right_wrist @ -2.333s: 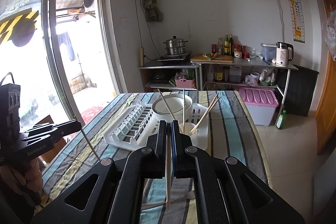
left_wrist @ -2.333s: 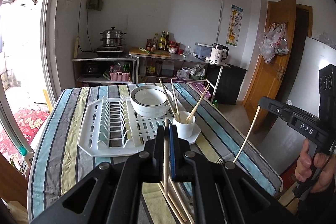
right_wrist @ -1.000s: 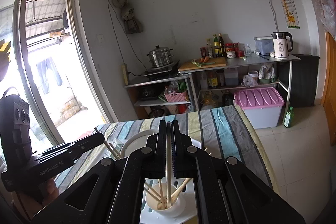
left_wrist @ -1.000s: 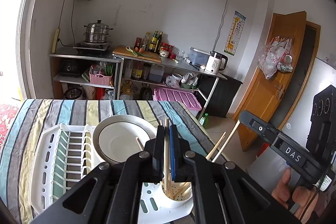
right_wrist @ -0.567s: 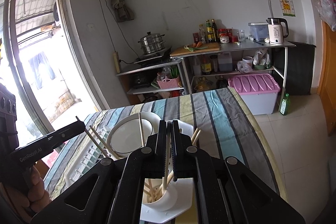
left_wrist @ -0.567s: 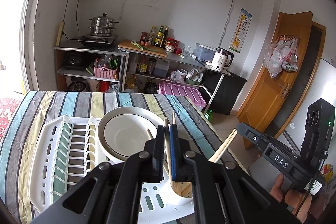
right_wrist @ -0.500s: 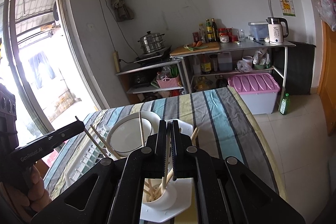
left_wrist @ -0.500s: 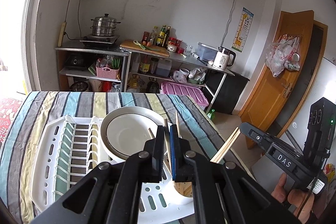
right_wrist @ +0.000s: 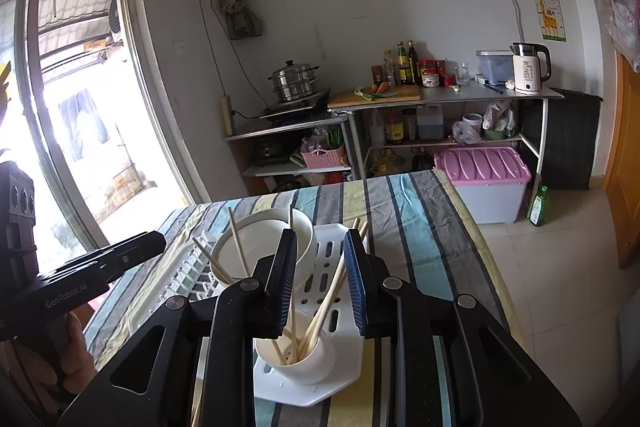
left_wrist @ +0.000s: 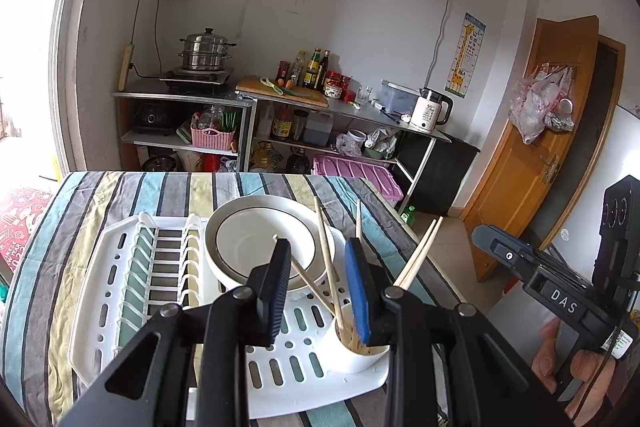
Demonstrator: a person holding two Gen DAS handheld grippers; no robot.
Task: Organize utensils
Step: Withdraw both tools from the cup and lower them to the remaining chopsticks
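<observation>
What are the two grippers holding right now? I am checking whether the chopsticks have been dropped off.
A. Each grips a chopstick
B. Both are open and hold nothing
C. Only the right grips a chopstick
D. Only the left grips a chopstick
B. The left gripper and right gripper both have their fingers spread with nothing pinched, and the chopsticks stand loose in the white cup on the drying rack.

Both grippers are matte black with round silver screws at the pivots — one finger pad black and ribbed, the other blue. The right gripper [left_wrist: 516,259] bears white "DAS" lettering, the left gripper [right_wrist: 132,247] "GenRobot.AI". Bare skin shows on the hands gripping the handles — the right hand [left_wrist: 576,359] and left hand [right_wrist: 44,359].
</observation>
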